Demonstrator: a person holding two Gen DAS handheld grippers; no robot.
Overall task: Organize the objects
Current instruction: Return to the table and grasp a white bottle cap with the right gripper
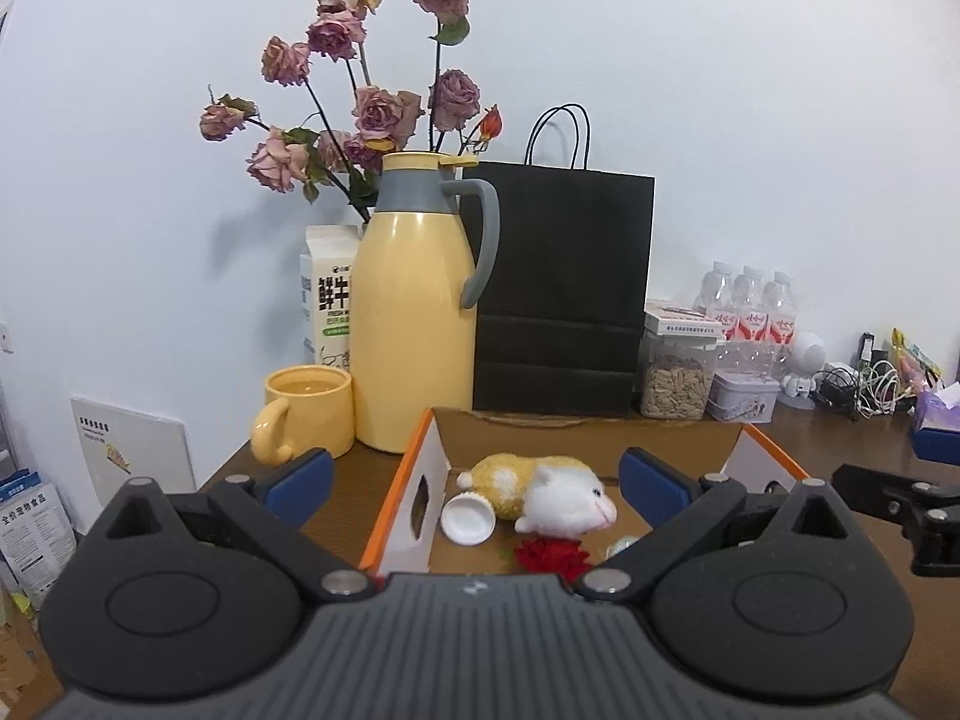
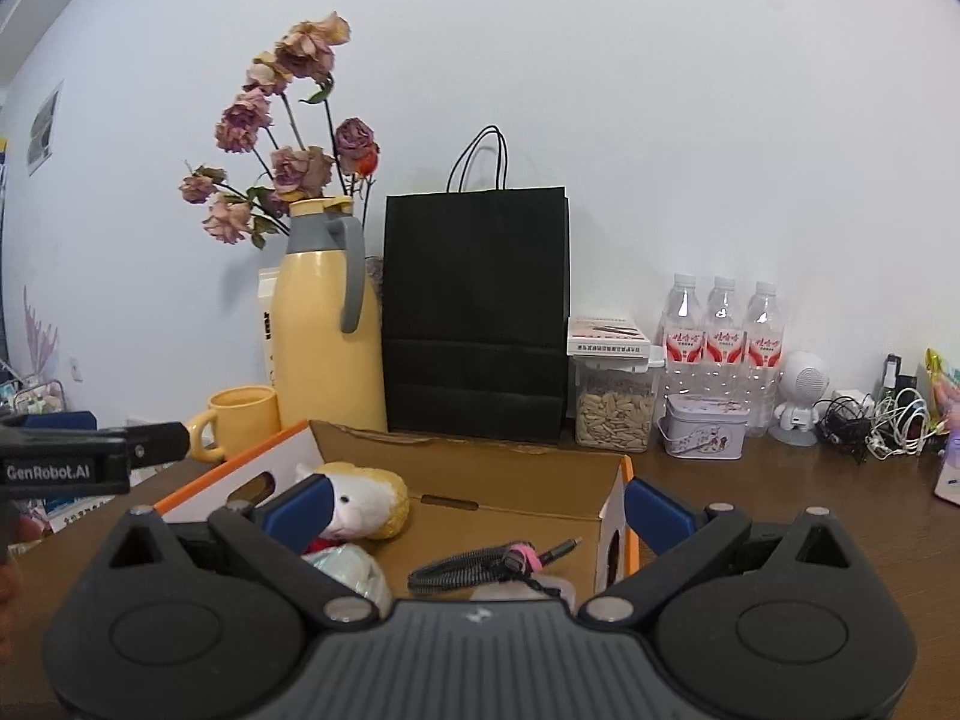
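On the brown tabletop (image 2: pixel 780 480) an open cardboard box (image 1: pixel 420 480) with orange-edged flaps sits near both tools; it holds a yellow-and-white plush toy (image 1: pixel 543 492), a white cap (image 1: pixel 468 519) touching the toy's left side, a red fabric flower (image 1: pixel 552 558) just in front of it, and, toward the right end, a coiled black cable (image 2: pixel 480 567). The left tool (image 1: pixel 474 474) and the right tool (image 2: pixel 477 507) both hover over the box with blue-padded fingers spread wide, gripping nothing. Behind the box stand a yellow mug (image 1: pixel 306 411), a yellow thermos jug (image 1: pixel 414 312) and a black paper bag (image 1: pixel 561 288).
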